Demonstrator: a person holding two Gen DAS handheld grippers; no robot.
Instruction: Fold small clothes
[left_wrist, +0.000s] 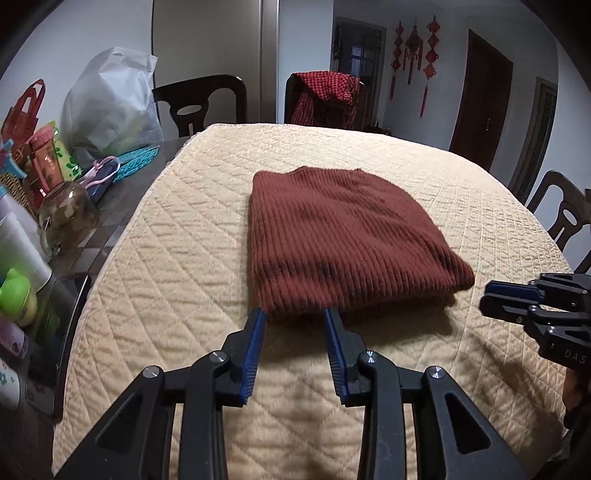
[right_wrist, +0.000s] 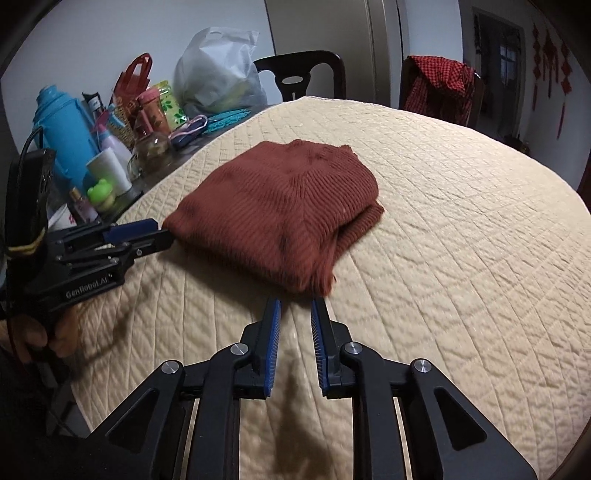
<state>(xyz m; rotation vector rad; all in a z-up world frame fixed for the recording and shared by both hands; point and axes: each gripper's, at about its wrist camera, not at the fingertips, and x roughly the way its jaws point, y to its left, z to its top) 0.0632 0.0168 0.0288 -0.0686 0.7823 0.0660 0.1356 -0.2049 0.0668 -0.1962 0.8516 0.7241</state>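
A rust-brown ribbed sweater (left_wrist: 343, 236) lies folded into a thick rectangle on the cream quilted cover (left_wrist: 177, 258). My left gripper (left_wrist: 293, 314) stands open just above the cover. Its blue-padded fingertips (left_wrist: 258, 317) reach the sweater's near edge, and nothing is pinched between them. In the right wrist view the sweater (right_wrist: 280, 206) shows its stacked layers on the right side. My right gripper (right_wrist: 295, 304) is open, just short of the sweater's near corner. Each view also shows the other tool: the right gripper (left_wrist: 484, 299) at the far right and the left gripper (right_wrist: 166, 232) at the sweater's left edge.
Clutter lines the bare table strip on the left: a blue flask (right_wrist: 62, 125), a glass jar (left_wrist: 68, 210), a white bag (left_wrist: 110, 107), bottles and a green toy (right_wrist: 99, 192). Dark chairs (left_wrist: 199, 99) stand behind, one draped with red checked cloth (left_wrist: 327, 96). A hand (right_wrist: 55, 336) holds the left tool.
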